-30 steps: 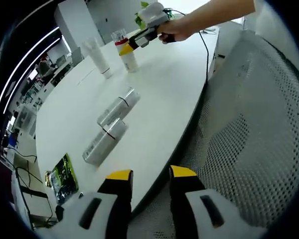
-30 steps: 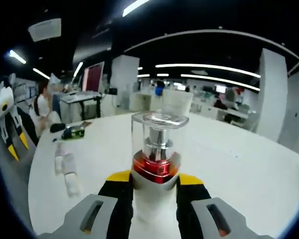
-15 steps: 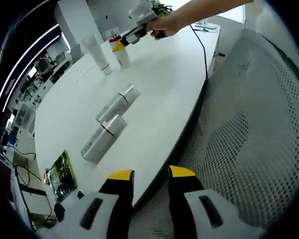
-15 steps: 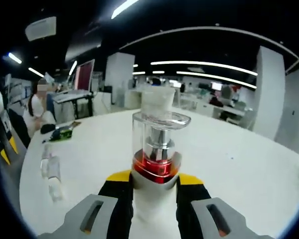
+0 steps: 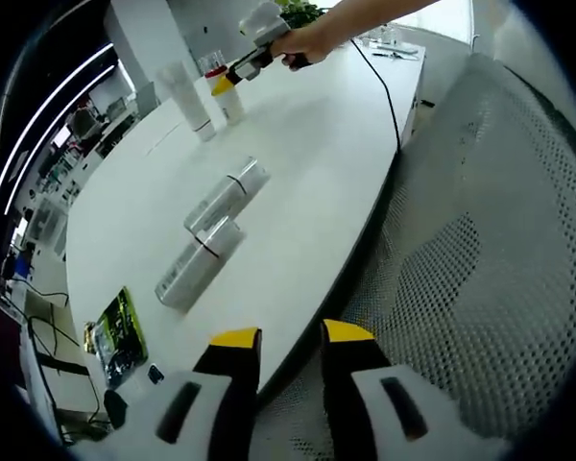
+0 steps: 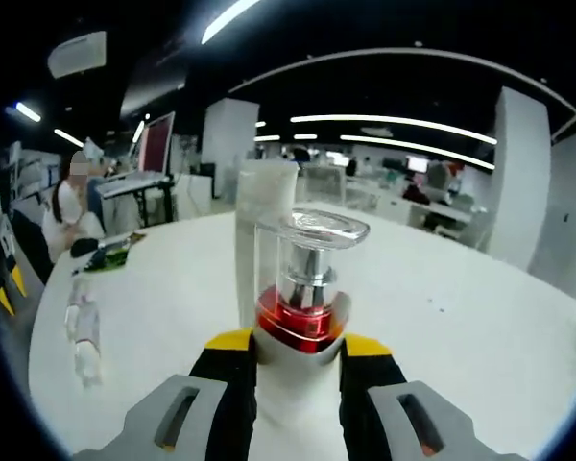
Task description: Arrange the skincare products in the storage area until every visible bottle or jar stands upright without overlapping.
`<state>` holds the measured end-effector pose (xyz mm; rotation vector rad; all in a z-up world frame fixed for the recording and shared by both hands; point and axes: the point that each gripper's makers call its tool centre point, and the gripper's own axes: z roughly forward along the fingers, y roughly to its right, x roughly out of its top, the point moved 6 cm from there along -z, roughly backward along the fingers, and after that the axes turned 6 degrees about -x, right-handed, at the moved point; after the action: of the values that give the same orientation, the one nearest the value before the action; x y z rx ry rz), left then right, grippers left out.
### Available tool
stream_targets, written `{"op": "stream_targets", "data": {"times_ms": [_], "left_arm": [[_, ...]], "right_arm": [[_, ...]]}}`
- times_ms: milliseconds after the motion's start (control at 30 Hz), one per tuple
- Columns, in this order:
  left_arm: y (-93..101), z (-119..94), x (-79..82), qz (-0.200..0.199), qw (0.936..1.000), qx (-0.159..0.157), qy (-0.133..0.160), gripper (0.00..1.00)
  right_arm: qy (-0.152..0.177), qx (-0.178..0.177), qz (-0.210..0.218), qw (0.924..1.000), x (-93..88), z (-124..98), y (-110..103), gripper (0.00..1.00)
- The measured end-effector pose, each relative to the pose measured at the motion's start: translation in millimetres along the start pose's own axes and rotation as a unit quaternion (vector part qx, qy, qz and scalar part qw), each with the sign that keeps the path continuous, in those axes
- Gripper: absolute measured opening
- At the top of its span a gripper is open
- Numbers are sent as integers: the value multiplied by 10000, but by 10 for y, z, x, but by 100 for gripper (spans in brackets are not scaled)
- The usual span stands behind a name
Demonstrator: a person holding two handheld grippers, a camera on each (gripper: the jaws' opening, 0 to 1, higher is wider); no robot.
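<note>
Two silver bottles lie on their sides on the white table, one just beyond the other. A tall white tube stands upright at the far end. Right beside it, a hand holds my right gripper, shut on a pump bottle. In the right gripper view this pump bottle has a clear cap, a red collar and a white body, and sits upright between my right gripper's jaws. The white tube rises close behind it. My left gripper hangs open at the table's near edge, holding nothing.
A green packet lies at the table's near-left corner. A mesh chair stands against the table's right edge. A black cable trails across the far end. The lying bottles show at left, and a seated person behind.
My right gripper has carried the pump bottle farther along the table, up beside the white tube, which now stands directly behind it. The left gripper has hardly shifted.
</note>
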<state>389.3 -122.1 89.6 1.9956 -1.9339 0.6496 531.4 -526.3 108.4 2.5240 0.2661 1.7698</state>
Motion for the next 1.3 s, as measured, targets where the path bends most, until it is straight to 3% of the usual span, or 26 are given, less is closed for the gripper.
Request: {"op": "stream_targets", "data": {"times_ms": [467, 667, 833, 933, 1100, 1300], "left_arm": [[-3, 7, -13, 11, 10000, 3, -53, 20], [-8, 0, -3, 31, 10000, 29, -20, 20], [-10, -4, 1, 40, 10000, 41, -11, 20], [-12, -5, 2, 40, 10000, 51, -2, 20], [-13, -5, 0, 52, 10000, 56, -1, 19], [-14, -7, 1, 53, 10000, 59, 5, 19]], "right_arm": [[-108, -27, -88, 9999, 43, 95, 38, 28], [-224, 213, -116, 9995, 81, 113, 34, 30], [-190, 457, -60, 9988, 79, 96, -19, 40], [-388, 544, -95, 9977, 24, 86, -6, 39], [-1138, 435, -301, 9921, -204, 71, 106, 41], [-1171, 663, -319, 9904, -201, 101, 95, 30]]}}
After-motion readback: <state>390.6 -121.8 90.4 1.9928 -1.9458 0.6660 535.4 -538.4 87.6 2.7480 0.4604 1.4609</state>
